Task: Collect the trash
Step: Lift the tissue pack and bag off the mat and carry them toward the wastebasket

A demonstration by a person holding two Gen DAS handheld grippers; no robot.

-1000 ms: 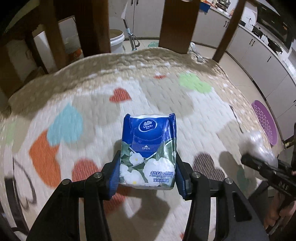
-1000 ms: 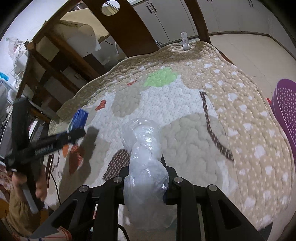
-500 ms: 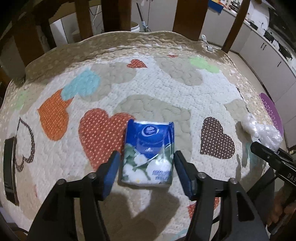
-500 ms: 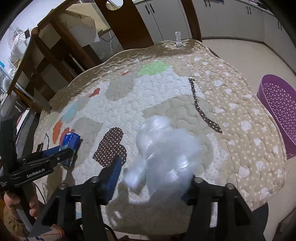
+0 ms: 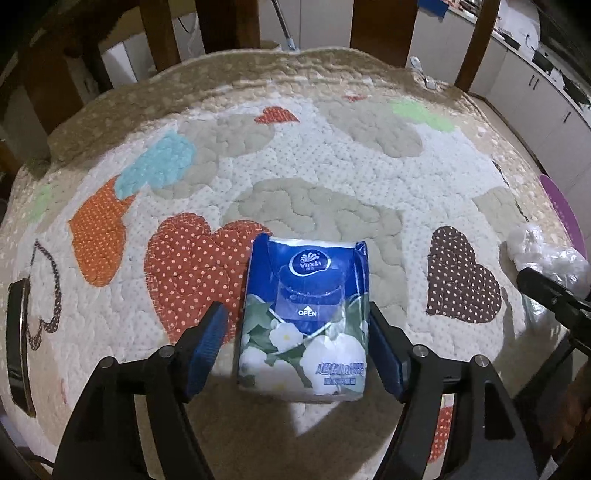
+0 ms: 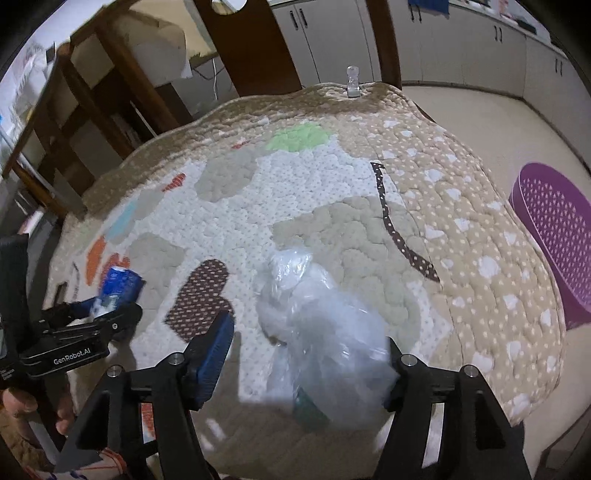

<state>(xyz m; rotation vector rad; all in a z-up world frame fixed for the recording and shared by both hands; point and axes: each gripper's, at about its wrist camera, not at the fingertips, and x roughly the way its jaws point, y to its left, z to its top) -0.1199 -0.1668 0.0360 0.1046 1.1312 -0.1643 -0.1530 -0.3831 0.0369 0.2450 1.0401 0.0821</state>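
A blue Vinda tissue pack (image 5: 306, 317) lies flat on the quilted table cover (image 5: 295, 147). My left gripper (image 5: 295, 350) straddles it, its jaws opening, with a gap showing at the left pad (image 5: 207, 347). A crumpled clear plastic bag (image 6: 325, 332) rests on the quilt between the opening jaws of my right gripper (image 6: 306, 365). Its left pad (image 6: 214, 354) stands clear of the bag, and the bag hides part of the right finger. The right wrist view also shows the pack (image 6: 120, 286) and the left gripper (image 6: 92, 325). The bag (image 5: 546, 258) appears at the right in the left wrist view.
A purple perforated basket (image 6: 554, 236) stands on the floor to the right of the table. Wooden chairs (image 5: 229, 26) ring the far side. A clear clip (image 6: 352, 83) holds the quilt's far edge. A dark flat object (image 5: 18, 343) lies at the left edge.
Both grippers have let go. The tissue pack, clamped before, now lies on the quilt between wider jaws. The plastic bag has dropped from the right gripper's grip onto the quilt.
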